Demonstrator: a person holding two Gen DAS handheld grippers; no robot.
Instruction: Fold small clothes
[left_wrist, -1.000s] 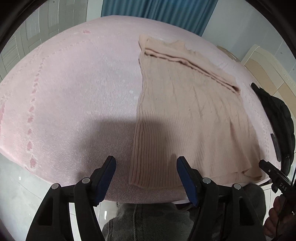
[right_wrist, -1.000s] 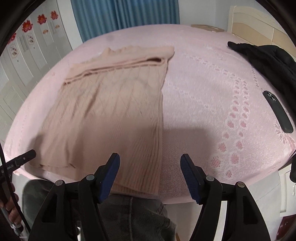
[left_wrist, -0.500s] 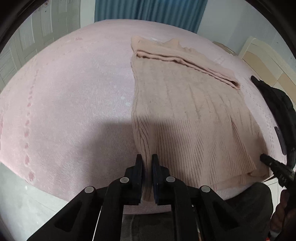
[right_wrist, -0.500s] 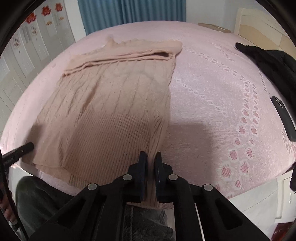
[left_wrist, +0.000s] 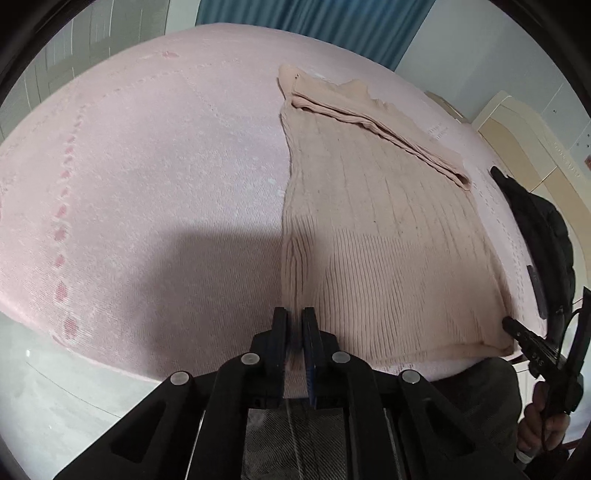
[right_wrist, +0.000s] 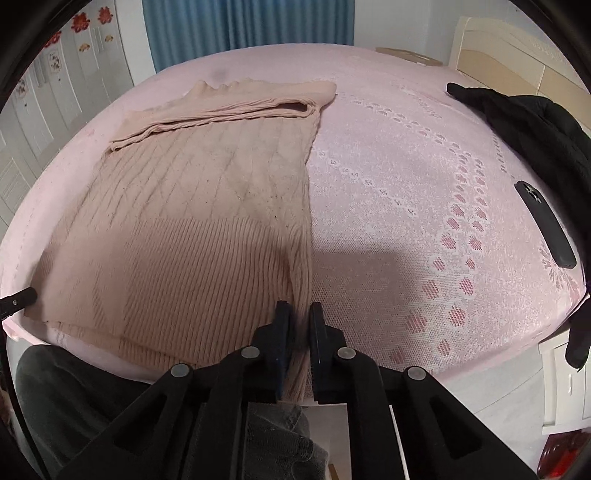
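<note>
Now you are pinching both near hem corners of the beige ribbed knit sweater (left_wrist: 376, 236) lying flat on the pink patterned bed (left_wrist: 147, 166), left tool (left_wrist: 294, 328) and right tool (right_wrist: 298, 325) having just closed from open, readying the fold.

A bed (right_wrist: 406, 155) under a pale pink bedspread fills most of both views; the spread carries woven dotted lines and darker pink flower-like motifs toward 4 o'clock in the right wrist view. Blue curtains (right_wrist: 243, 26) hang behind it at 12 o'clock, with white wall beside them. White panelled wardrobe doors (right_wrist: 48, 92) with red flower stickers stand at 10 o'clock. A cream and beige headboard (right_wrist: 517, 51) rises at 2 o'clock. The floor (left_wrist: 55, 384) at 8 o'clock in the left wrist view is pale and glossy. A broad soft shadow lies across the near part of the bedspread.
</note>
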